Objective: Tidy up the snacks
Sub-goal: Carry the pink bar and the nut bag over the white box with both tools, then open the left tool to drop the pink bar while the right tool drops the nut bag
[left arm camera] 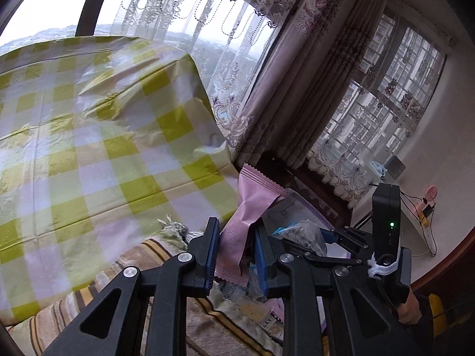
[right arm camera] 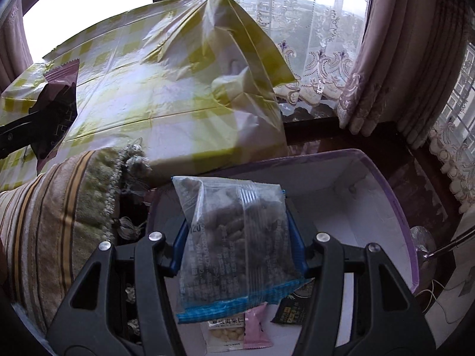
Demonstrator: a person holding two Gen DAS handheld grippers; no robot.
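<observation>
My left gripper (left arm camera: 237,237) is shut on a pink snack packet (left arm camera: 252,204), held upright beside the checked table's right edge; it also shows in the right wrist view (right arm camera: 61,89) at far left. My right gripper (right arm camera: 237,228) is shut on a clear packet of brown snacks with a blue edge (right arm camera: 234,237), held above a white box with a purple rim (right arm camera: 371,184). In the left wrist view the right gripper (left arm camera: 323,237) holds that clear packet (left arm camera: 302,231) just right of my left fingers. Several small snack packets (right arm camera: 237,332) lie in the box bottom.
A table under a yellow-green checked cloth (left arm camera: 89,118) fills the left. A striped cushion with fringe (right arm camera: 53,207) lies in front of it. Lace curtains and windows (left arm camera: 356,89) stand behind. A pink fan and cables (left arm camera: 427,198) sit at the right wall.
</observation>
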